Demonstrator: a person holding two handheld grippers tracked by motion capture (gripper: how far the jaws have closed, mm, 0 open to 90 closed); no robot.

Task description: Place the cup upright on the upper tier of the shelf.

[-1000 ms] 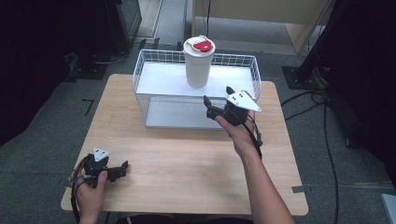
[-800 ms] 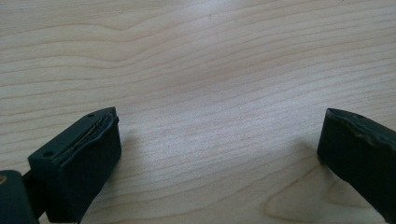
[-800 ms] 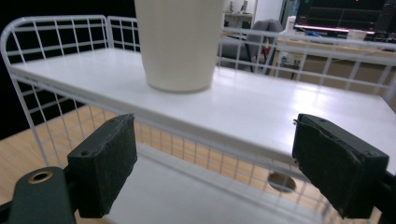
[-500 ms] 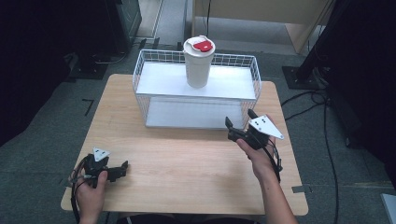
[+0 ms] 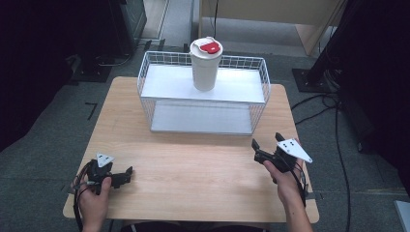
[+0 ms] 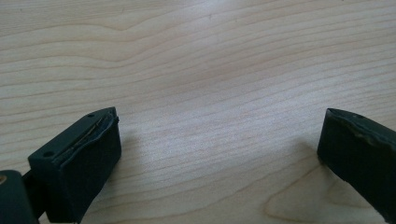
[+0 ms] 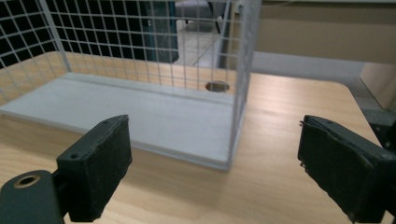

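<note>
A white cup [image 5: 205,70] with a red-marked lid stands upright on the upper shelf of a white wire rack [image 5: 203,100] at the far side of the wooden table [image 5: 193,164]. My right gripper [image 5: 267,141] is open and empty. It hovers over the table's right front, short of the rack and aimed at its lower right corner [image 7: 237,93]. In the right gripper view the right gripper [image 7: 212,135] frames the rack's lower board [image 7: 140,112]. My left gripper [image 5: 124,175] rests open near the front left edge. In its own view the left gripper [image 6: 219,126] has bare wood between the jaws.
A round hole [image 7: 217,86] shows in the tabletop behind the rack. Dark equipment and cables [image 5: 333,101] lie on the floor right of the table. A pale cabinet [image 5: 270,14] stands beyond the rack.
The right gripper has pulled back from the rack's front toward the near right part of the table. The left gripper has stayed put.
</note>
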